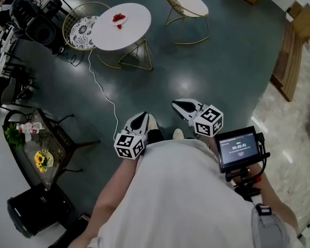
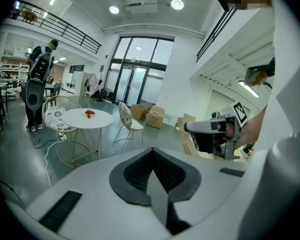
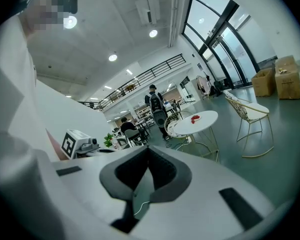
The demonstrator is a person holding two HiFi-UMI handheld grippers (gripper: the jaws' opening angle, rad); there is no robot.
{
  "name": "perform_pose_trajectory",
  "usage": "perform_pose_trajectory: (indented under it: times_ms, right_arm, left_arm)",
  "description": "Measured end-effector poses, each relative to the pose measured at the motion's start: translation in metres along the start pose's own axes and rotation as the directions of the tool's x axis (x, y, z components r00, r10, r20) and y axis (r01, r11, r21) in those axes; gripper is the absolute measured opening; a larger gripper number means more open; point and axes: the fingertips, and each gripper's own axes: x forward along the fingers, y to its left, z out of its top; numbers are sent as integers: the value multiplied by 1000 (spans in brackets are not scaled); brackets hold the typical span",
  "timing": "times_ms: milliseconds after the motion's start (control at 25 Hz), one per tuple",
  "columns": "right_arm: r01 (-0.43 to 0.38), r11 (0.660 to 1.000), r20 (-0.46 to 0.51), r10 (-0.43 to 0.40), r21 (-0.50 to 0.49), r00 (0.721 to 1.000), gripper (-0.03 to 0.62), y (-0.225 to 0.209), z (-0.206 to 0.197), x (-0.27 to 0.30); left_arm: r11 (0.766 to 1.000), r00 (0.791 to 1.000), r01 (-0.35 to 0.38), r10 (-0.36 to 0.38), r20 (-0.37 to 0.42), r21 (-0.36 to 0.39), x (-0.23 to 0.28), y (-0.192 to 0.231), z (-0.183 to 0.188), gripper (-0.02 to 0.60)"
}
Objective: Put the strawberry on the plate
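Red strawberries (image 1: 118, 18) lie far off on a round white table (image 1: 134, 30); they also show as a small red spot, the strawberries (image 2: 90, 113) in the left gripper view and the strawberries (image 3: 195, 118) in the right gripper view. I cannot make out a plate under them against the white top. My left gripper (image 1: 143, 115) is held close to the person's body, jaws shut on nothing, tips meeting at the left gripper (image 2: 152, 151). My right gripper (image 1: 175, 105) hangs beside it, also shut and empty, seen as the right gripper (image 3: 149, 150).
A gold wire chair with a patterned cushion (image 1: 82, 27) stands left of the table, and a second chair (image 1: 188, 4) to its right. A white cable (image 1: 106, 97) runs over the floor. A glass side table (image 1: 62, 138) is at the left. A person with a backpack (image 2: 37, 84) stands by the table.
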Motion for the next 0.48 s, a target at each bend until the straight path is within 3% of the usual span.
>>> perform_pose_trajectory:
  times_ms: [480]
  right_arm:
    - [36,999,13,-36,-2,999,6,2,-7,-13]
  left_arm:
    - [999,1000,24,-24,-3,29,1,-9,-5,6]
